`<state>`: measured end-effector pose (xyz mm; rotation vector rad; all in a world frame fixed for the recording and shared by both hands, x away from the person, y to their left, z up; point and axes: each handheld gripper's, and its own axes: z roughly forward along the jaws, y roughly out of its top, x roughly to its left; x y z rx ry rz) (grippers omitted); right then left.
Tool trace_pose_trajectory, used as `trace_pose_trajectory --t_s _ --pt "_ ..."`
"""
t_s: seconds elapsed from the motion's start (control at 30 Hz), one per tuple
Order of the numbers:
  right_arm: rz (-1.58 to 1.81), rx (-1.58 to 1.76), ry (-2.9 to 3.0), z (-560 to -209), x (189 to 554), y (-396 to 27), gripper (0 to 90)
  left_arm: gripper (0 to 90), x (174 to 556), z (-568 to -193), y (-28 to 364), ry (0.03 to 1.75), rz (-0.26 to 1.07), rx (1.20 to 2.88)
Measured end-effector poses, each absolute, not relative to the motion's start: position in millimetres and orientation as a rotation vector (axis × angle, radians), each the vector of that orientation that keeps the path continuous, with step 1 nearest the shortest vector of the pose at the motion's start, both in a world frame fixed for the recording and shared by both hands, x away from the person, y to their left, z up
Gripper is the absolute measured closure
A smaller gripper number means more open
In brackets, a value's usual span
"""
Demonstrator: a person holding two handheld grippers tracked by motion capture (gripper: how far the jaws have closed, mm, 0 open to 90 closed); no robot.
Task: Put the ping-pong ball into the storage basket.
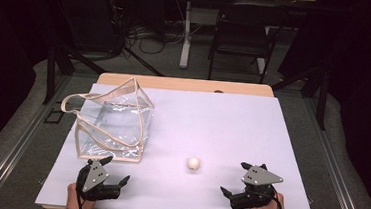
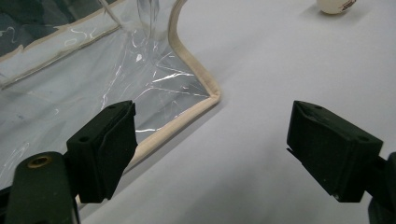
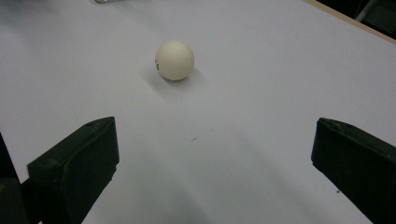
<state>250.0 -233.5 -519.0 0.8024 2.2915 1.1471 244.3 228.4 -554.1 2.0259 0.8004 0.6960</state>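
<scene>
A clear plastic bag (image 1: pixel 114 124) with beige trim and handles stands on the left of the pale table sheet (image 1: pixel 222 117). A small white ball (image 1: pixel 193 163) lies on the sheet to the right of the bag. My left gripper (image 1: pixel 116 170) sits open just in front of the bag's near right corner (image 2: pixel 205 95), with nothing between its jaws (image 2: pixel 212 121). The ball (image 2: pixel 334 4) is at the top right edge of the left gripper view. My right gripper (image 1: pixel 234 178) is open near the front right, pointing at the ball (image 3: pixel 174 59), which lies a short way ahead of its jaws (image 3: pixel 215 135).
The sheet covers a wooden table whose far edge (image 1: pixel 185 84) is bare. Beyond it stand a dark chair (image 1: pixel 244 34), a white table leg (image 1: pixel 186 34) and floor cables (image 1: pixel 143 38). Open sheet stretches across the middle and right.
</scene>
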Motion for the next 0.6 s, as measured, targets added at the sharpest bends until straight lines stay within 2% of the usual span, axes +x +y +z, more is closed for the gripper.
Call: trace_pose_trajectory --t_s 0.6 --pt "1.142 0.763 2.330 -510.2 263.8 -207.9 0.6 16.2 243.5 -554.8 227.9 0.790 0.696 2.029"
